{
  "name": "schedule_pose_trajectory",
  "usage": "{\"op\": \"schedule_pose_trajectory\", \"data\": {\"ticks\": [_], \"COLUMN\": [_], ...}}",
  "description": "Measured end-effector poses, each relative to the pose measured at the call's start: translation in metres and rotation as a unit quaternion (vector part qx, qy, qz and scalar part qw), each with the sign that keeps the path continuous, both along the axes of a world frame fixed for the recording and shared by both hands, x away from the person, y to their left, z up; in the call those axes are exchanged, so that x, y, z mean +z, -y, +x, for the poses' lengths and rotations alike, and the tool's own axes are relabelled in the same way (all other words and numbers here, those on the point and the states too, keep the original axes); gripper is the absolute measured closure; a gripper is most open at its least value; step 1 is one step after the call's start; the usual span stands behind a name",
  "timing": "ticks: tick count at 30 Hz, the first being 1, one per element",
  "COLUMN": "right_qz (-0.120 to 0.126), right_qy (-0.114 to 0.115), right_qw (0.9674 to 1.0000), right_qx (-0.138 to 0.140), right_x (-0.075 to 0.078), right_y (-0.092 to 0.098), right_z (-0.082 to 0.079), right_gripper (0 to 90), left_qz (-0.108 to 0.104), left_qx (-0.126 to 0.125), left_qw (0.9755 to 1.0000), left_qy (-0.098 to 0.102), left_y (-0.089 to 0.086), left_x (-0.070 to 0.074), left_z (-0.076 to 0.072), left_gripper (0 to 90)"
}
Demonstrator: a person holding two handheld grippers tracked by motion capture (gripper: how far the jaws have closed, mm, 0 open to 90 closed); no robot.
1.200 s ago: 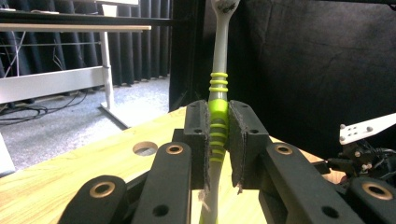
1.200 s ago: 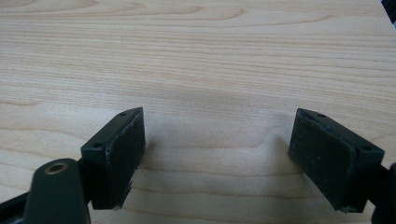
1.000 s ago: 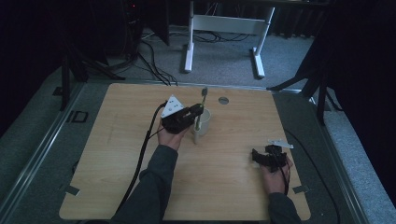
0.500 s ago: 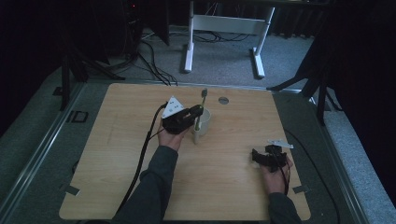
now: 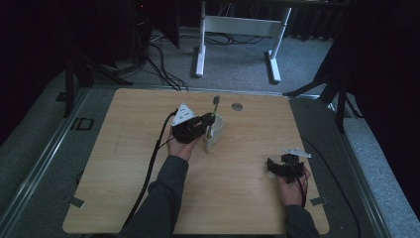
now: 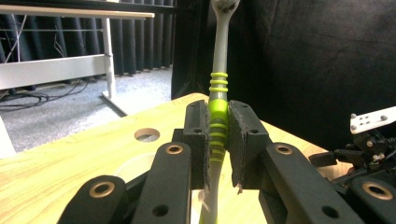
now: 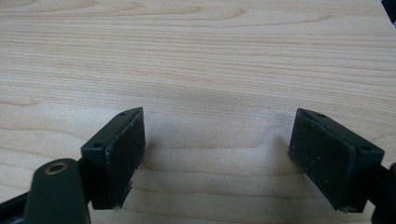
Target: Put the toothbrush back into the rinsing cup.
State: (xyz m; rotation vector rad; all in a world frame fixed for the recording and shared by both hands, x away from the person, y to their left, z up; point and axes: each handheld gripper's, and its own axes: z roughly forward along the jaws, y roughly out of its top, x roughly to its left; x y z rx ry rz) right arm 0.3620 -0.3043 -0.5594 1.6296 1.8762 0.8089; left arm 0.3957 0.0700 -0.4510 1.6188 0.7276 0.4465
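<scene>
My left gripper (image 5: 207,123) is shut on a white toothbrush with green grip rings (image 6: 218,109). In the high view the toothbrush (image 5: 213,115) stands nearly upright, its lower end down beside or in a white cup (image 5: 216,127) near the table's middle. The cup's rim (image 6: 135,168) peeks out behind the jaws in the left gripper view. My right gripper (image 5: 272,166) rests low at the front right of the table, open, with bare wood between its pads (image 7: 116,151). The right gripper (image 6: 369,154) also sits at the right edge of the left gripper view.
The wooden table (image 5: 124,163) has a round cable hole (image 5: 237,106) near its far edge. A white desk frame (image 5: 237,29) and cables lie on the floor beyond. Black curtains surround the area.
The left gripper with the toothbrush has hardly moved by the cup. The right gripper has stayed in place.
</scene>
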Motion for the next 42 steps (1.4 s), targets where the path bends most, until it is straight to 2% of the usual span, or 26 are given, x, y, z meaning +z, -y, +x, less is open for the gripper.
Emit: {"op": "schedule_pose_trajectory", "data": {"ticks": [8, 13, 24, 30, 42], "right_qz": [0.000, 0.000, 0.000, 0.000, 0.001], "right_qy": [0.000, 0.000, 0.000, 0.000, 0.000], "right_qw": [1.0000, 1.0000, 1.0000, 1.0000, 1.0000], "right_qx": [0.000, 0.000, 0.000, 0.000, -0.001], "right_x": [0.000, 0.000, 0.000, 0.000, 0.000], "right_y": [0.000, 0.000, 0.000, 0.000, 0.000], "right_z": [0.000, 0.000, 0.000, 0.000, 0.000], "right_gripper": [18.1, 18.1, 18.1, 18.1, 18.1], "left_qz": [0.001, 0.010, 0.017, 0.030, 0.033], "left_qx": [0.001, 0.001, 0.003, 0.001, 0.003], "left_qw": [1.0000, 0.9999, 0.9997, 0.9995, 0.9992], "left_qy": [-0.009, -0.010, -0.015, -0.014, -0.023], "left_y": [-0.001, -0.001, -0.001, -0.001, -0.003], "left_x": [-0.005, -0.007, -0.013, -0.015, -0.021], "left_z": [0.000, -0.002, -0.003, -0.004, -0.005], "left_gripper": [78.5, 78.3, 78.3, 78.1, 77.7]}}
